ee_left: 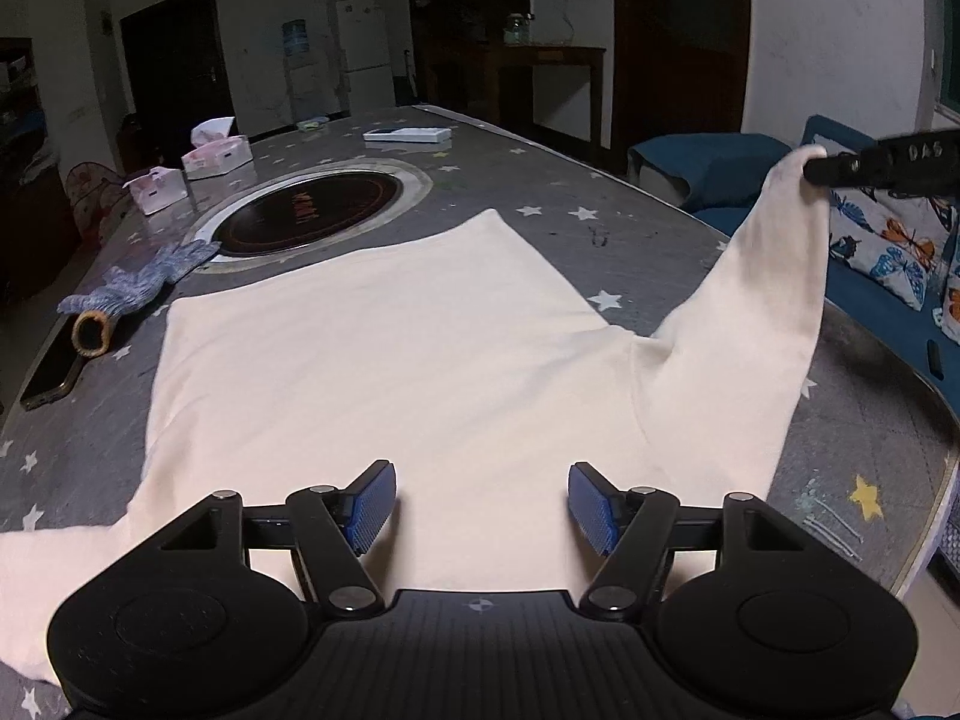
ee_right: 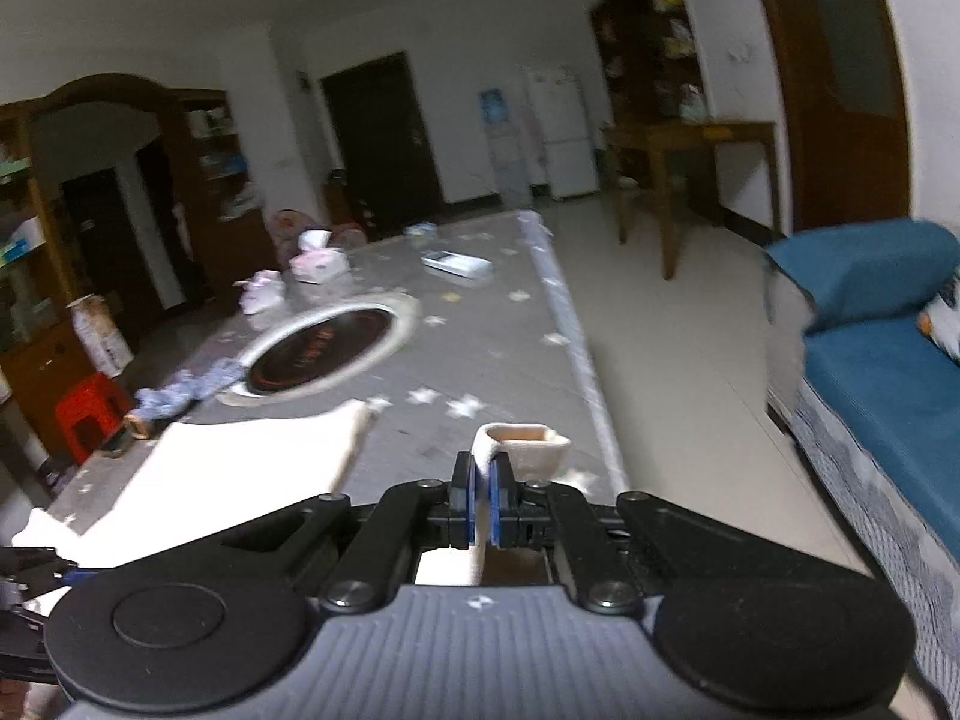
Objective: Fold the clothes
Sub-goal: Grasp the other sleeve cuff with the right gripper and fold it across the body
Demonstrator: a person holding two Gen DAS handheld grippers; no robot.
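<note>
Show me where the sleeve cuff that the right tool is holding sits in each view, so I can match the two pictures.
Left wrist view: the sleeve cuff is at the upper right, lifted off the table and pinched by the right tool.
Right wrist view: the cuff is at centre, just above the shut blue pads, its opening facing the camera.
Shared landmark: the round black cooktop set in the table.
</note>
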